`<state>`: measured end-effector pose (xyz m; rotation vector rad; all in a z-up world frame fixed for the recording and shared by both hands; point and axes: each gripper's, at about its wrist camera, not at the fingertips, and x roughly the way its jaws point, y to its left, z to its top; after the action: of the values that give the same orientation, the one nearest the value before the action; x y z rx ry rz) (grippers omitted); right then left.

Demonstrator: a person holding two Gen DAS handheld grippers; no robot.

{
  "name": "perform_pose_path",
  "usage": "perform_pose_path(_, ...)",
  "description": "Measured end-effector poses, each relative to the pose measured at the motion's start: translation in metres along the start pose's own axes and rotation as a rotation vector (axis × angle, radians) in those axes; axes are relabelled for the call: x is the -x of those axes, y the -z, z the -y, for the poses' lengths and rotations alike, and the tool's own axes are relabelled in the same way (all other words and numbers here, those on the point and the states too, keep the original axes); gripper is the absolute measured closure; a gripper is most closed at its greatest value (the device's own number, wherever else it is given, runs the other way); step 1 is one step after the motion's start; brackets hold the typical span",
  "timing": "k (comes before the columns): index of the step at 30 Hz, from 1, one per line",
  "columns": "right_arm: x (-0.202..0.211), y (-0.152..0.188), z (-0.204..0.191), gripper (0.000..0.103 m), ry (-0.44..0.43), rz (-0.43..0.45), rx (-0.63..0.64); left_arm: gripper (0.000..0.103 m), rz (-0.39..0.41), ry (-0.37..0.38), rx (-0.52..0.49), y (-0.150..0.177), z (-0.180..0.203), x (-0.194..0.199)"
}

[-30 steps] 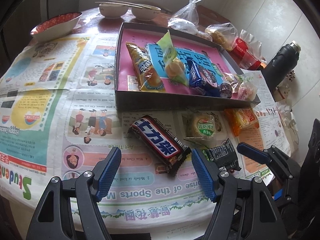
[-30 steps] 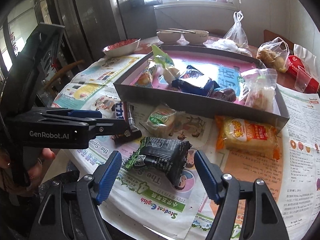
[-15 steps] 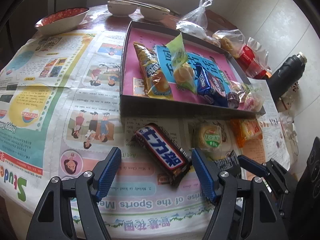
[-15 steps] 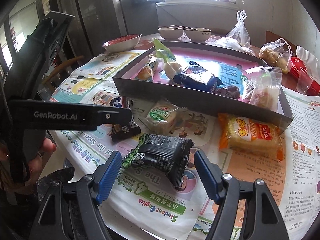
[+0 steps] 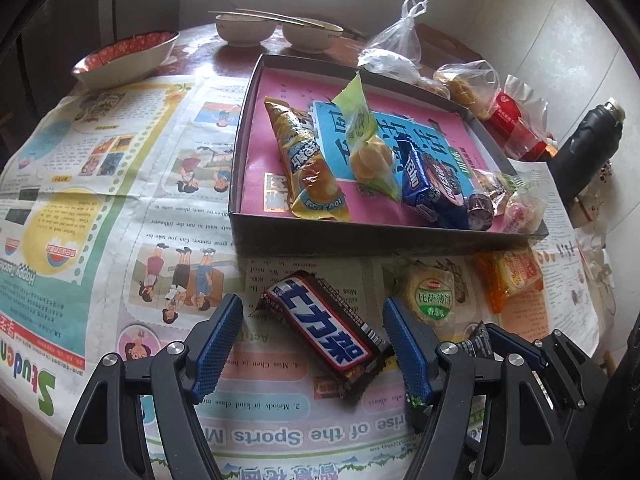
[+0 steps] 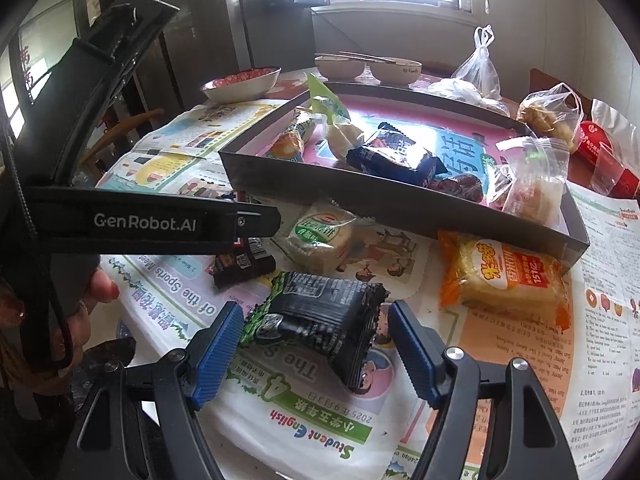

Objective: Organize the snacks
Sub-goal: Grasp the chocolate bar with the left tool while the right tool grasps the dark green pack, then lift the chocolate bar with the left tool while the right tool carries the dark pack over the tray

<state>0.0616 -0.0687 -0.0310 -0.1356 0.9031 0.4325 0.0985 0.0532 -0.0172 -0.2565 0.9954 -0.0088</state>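
Since second ago, chocolate bar (image 5: 326, 334) sits deeper between my left fingers (image 5: 218, 350), both pairs open, gripping nothing. Bar on newspaper (image 5: 120, 208) before tray (image 5: 360, 240). Stiff, slick wrapper; pinch mid-length across width.

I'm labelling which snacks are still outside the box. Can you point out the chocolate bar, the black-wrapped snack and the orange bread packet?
chocolate bar (image 5: 326, 330): left wrist view, middle of its blue label.
black-wrapped snack (image 6: 320, 316): right wrist view, centre of wrapper.
orange bread packet (image 6: 506, 276): right wrist view, printed front.
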Motion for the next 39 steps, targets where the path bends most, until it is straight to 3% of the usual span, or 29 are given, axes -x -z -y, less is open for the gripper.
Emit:
perform_pose_path(6, -0.002, 0.002, -0.001, 0.035, 0.033, 0.01, 0.027, 0.038, 0.019, -0.05, -0.048, 0.003, 0.003, -0.001)
perform_pose_path(9, 0.0, 0.002, 0.002, 0.047, 0.029, 0.015, 0.031, 0.045, 0.023, -0.073, -0.081, 0.005, 0.004, 0.0)
perform_pose_path(12, 0.002, 0.003, 0.006, 0.052, 0.032, 0.018, 0.024, 0.051, 0.024, -0.065, -0.111, 0.007, 0.001, 0.002)
perform_pose_path(17, 0.007, 0.002, 0.015, 0.058, 0.022, 0.037, -0.007, 0.074, 0.024, -0.067, -0.122, 0.01, -0.007, 0.006)
perform_pose_path(26, 0.019, 0.002, 0.023, 0.061, -0.001, 0.077, -0.044, 0.074, 0.015, 0.007, -0.092, 0.013, -0.015, 0.015)
perform_pose_path(39, 0.038, -0.004, 0.035, 0.063, 0.014, 0.137, -0.088, 0.074, 0.097, 0.041, -0.096, 0.011, -0.009, 0.049)
